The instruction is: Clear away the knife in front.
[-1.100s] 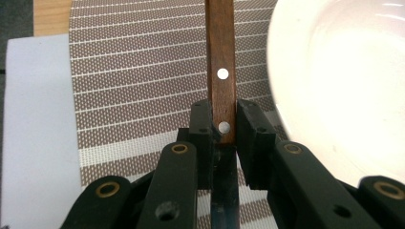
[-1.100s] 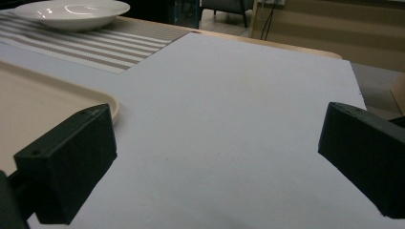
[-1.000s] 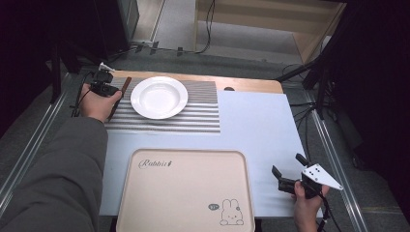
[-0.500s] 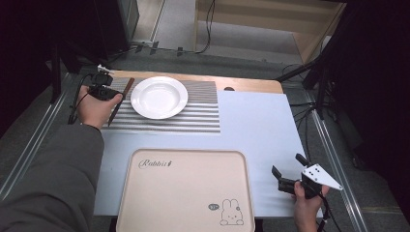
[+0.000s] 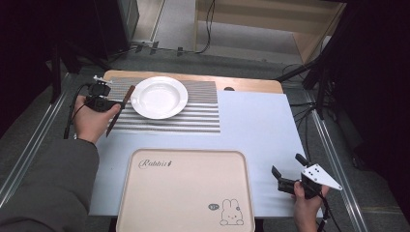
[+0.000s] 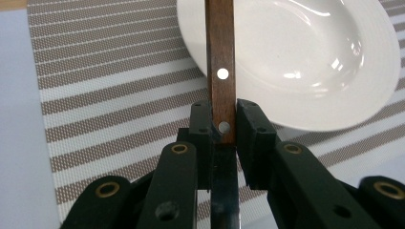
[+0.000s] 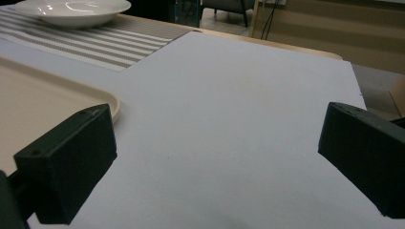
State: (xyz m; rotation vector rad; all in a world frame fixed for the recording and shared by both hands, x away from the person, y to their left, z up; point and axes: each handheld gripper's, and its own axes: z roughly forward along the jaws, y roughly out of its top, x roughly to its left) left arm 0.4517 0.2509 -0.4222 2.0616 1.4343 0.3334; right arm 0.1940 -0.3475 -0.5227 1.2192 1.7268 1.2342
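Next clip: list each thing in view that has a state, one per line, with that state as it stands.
Left tongs: shut on the knife.
Knife: gripped where handle meets blade, wooden handle pointing out over the plate rim.
Plate: empty, upright on the striped mat.
Mat: flat, at the table's far side.
Tray: empty, flat at the near edge.
Right tongs: open, holding nothing, above the bare table.

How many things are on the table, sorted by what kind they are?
Plate: 1
Knife, held in the left hand-held gripper: 1
Striped placemat: 1
Tray: 1
Total: 4
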